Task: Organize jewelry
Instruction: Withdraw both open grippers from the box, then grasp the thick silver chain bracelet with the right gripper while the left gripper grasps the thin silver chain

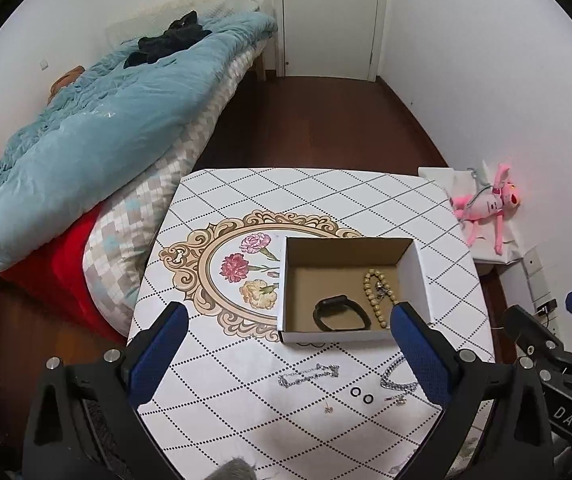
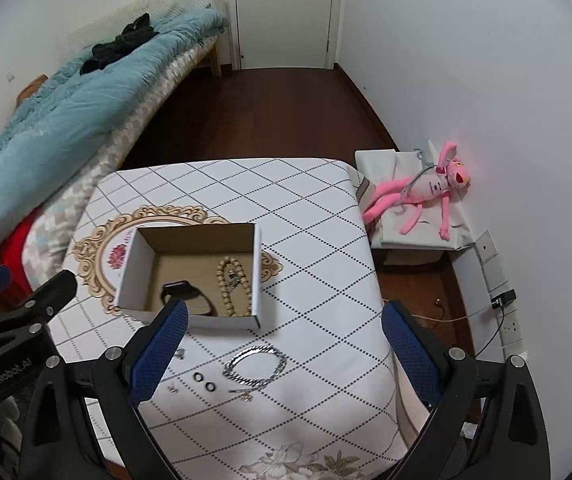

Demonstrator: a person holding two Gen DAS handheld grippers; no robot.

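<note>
A: What is sitting in the cardboard box [image 1: 350, 288] at this point?

B: A black wristband [image 1: 342, 314] and a string of tan beads [image 1: 378, 292] are lying on its floor, the beads toward the right wall. I am guessing the box is serving as the collecting place, since it is standing open near the middle of the desk [image 1: 326, 200].

A: And what is waiting outside it?

B: Several pieces are lying on the cloth just in front of the box: a thin silver bracelet [image 1: 308, 374], a heavier silver chain [image 2: 254, 364], two small dark rings [image 2: 204, 382] side by side, and a tiny pendant [image 1: 329, 409] nearer the desk edge. Something small and metallic is also lying by the chain, too small to name.

A: How are the tools doing?

B: The left gripper [image 1: 288, 342] is hovering with its blue fingers [image 1: 158, 352] spread wide, grasping nothing; the bracelet is showing between them, lower down. The right gripper [image 2: 284, 338] is likewise released and empty, its fingers framing the chain and rings.

A: Why are they hanging there?

B: Likely each is lining up over its nearest loose piece. The chain is lying flat and slack, so I am expecting it to need a low pinch and to dangle when lifted.
</note>
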